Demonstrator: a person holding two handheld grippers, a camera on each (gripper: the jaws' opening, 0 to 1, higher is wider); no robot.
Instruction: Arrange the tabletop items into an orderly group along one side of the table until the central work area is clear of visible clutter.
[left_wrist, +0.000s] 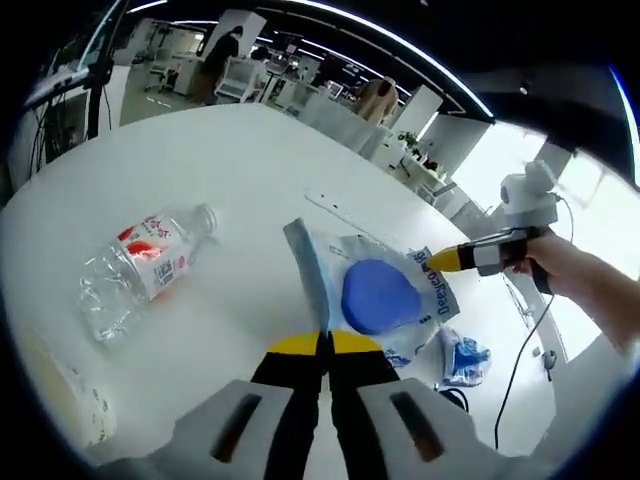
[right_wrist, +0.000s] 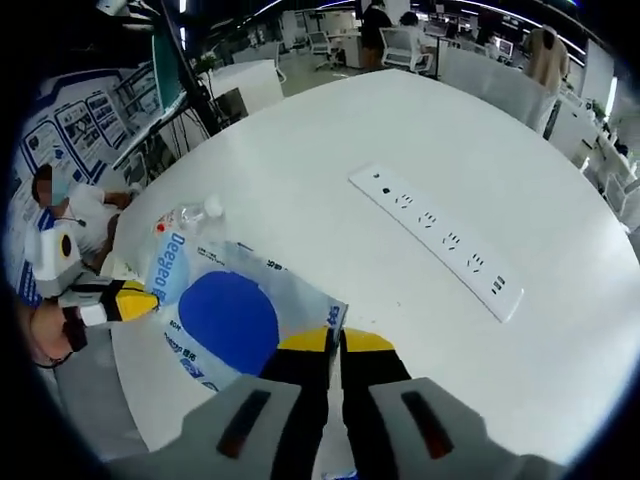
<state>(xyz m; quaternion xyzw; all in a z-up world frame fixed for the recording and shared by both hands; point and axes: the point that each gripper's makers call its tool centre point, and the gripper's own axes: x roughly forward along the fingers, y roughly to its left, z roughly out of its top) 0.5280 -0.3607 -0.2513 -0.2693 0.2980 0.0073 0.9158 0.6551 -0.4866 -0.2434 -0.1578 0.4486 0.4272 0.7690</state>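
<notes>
A clear plastic bag (left_wrist: 385, 295) with blue print and a round blue disc inside hangs over the white table (left_wrist: 230, 170), stretched between both grippers. My left gripper (left_wrist: 325, 342) is shut on one edge of it. My right gripper (left_wrist: 440, 262) comes in from the right, held by a hand, and is shut on the opposite edge. In the right gripper view the same bag (right_wrist: 230, 320) runs from my right gripper (right_wrist: 335, 340) to my left gripper (right_wrist: 140, 298). A clear water bottle (left_wrist: 145, 265) with a red label lies on its side to the left.
A white power strip (right_wrist: 440, 240) lies flat across the table's middle. A small crumpled blue packet (left_wrist: 462, 358) sits near the table edge under the bag. The bottle (right_wrist: 190, 215) lies just beyond the bag. Desks, chairs and people stand far behind.
</notes>
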